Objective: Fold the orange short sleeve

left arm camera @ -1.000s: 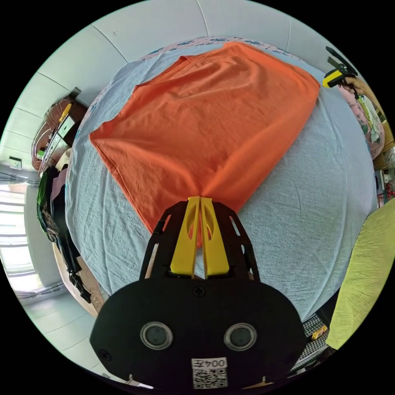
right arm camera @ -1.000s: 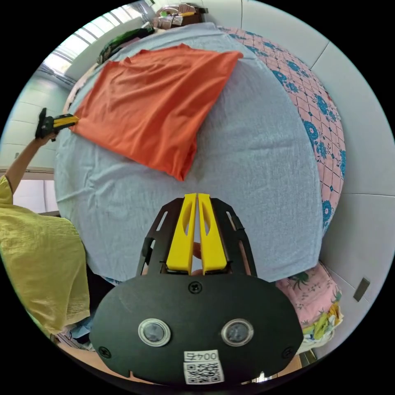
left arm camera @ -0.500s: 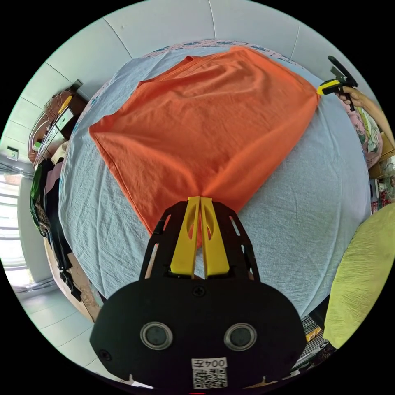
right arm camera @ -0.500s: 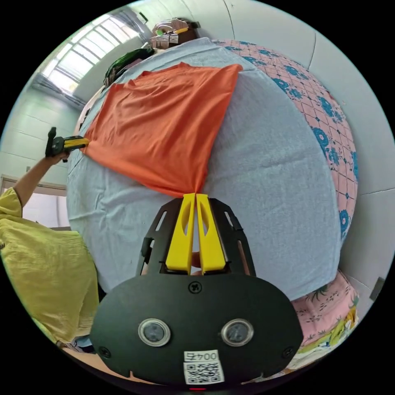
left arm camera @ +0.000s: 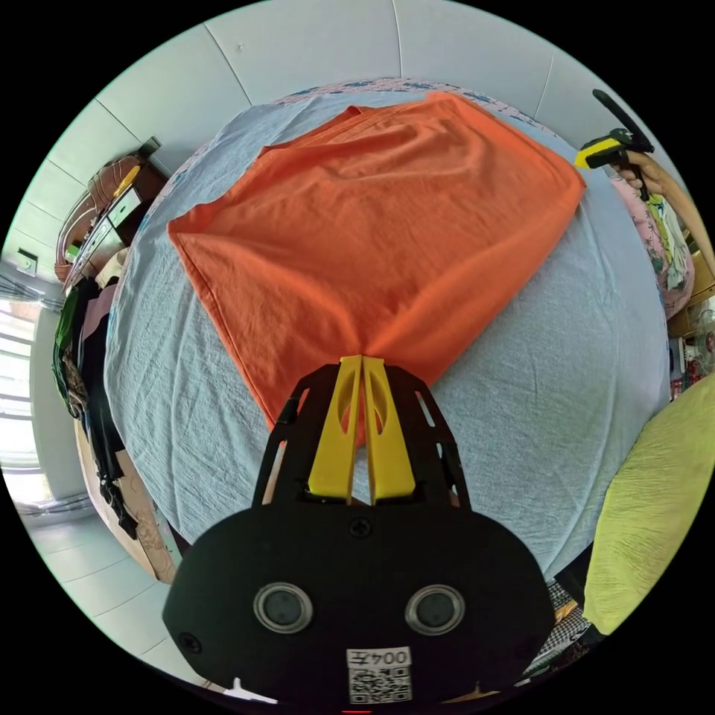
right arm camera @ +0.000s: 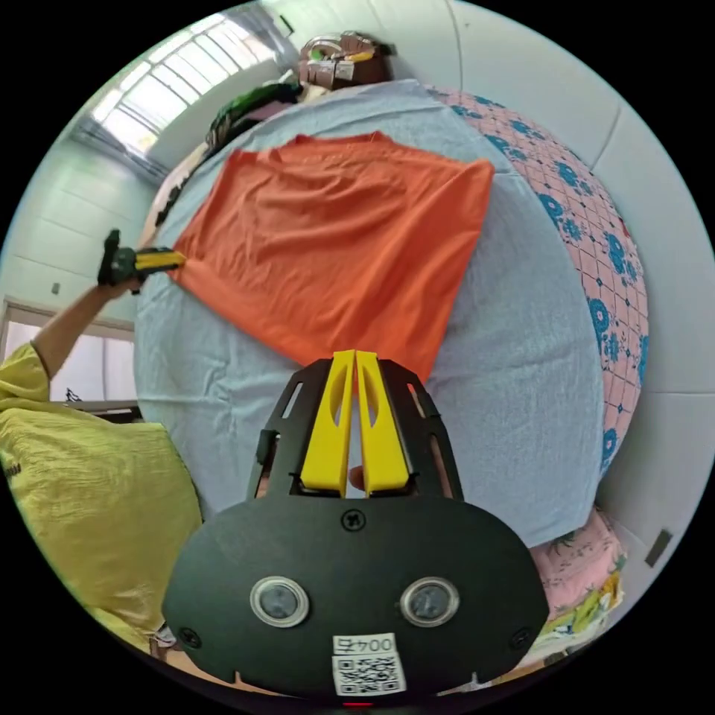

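Observation:
The orange short-sleeve shirt (left arm camera: pixel 372 223) lies spread flat on a light blue bed sheet (left arm camera: pixel 558 357). My left gripper (left arm camera: pixel 361 360) is shut on one corner of it, and the cloth draws to a point at the jaws. In the right gripper view the shirt (right arm camera: pixel 335 246) has the left gripper (right arm camera: pixel 177 259) pinching its far-left corner. My right gripper (right arm camera: pixel 355 354) has its jaws together over the shirt's near edge, and the loose corner lies flat just to their right. In the left gripper view the right gripper (left arm camera: pixel 585 159) hangs slightly off the shirt's far-right corner.
A pink mattress cover with blue flowers (right arm camera: pixel 596 246) runs along the wall side of the bed. The person's yellow-green garment (right arm camera: pixel 82 484) is close by. A cluttered cabinet (left arm camera: pixel 112 216) and dark hanging clothes (left arm camera: pixel 74 357) stand past the bed. Pink floral bedding (right arm camera: pixel 588 551) lies low at the right.
My right gripper moved from the bare sheet to the shirt's near corner, which was drawn to its jaws half a second ago and now lies flat beside them. The left gripper's hold is unchanged.

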### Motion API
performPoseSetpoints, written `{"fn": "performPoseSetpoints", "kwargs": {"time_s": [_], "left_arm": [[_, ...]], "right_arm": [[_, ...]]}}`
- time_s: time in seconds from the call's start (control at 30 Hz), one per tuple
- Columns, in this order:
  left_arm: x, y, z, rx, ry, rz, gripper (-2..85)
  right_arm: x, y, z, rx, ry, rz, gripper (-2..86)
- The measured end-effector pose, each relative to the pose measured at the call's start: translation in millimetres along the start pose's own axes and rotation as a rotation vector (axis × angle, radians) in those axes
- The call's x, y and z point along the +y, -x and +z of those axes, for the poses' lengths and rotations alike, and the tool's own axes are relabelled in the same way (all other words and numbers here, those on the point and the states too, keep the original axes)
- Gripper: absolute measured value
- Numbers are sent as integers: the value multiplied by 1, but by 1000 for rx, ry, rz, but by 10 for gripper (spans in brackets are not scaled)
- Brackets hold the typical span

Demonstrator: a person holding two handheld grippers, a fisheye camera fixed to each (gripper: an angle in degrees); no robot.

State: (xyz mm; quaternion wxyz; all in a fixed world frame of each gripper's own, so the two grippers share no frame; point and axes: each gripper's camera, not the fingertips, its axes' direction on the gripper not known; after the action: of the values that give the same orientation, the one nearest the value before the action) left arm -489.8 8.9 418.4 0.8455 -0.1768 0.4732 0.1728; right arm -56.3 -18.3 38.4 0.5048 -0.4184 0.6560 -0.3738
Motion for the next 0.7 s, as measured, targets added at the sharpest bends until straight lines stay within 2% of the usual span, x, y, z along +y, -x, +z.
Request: {"fn": "performPoseSetpoints", "kwargs": {"time_s": [0.07, 0.13, 0.33, 0.5, 0.6, 0.7], "left_arm": [[-1, 3, 0, 2, 1, -9, 1], [-1, 5, 0, 4, 3, -16, 2], [-3, 19, -1, 38, 13, -69, 3], [-1, 32, -5, 78, 14, -131, 8], [-2, 49, -32, 115, -72, -162, 13], [-12, 80, -63, 45, -189, -204, 24]], "right_arm": [[-11, 16, 31, 129, 160, -19, -4], [-13, 26, 49, 165, 218, -48, -6], [-7, 44, 53, 200, 187, -117, -8], [6, 41, 46, 117, 140, -101, -3], [15, 33, 3, 24, -54, -57, 10], [8, 22, -38, 18, -228, -33, 65]]}}
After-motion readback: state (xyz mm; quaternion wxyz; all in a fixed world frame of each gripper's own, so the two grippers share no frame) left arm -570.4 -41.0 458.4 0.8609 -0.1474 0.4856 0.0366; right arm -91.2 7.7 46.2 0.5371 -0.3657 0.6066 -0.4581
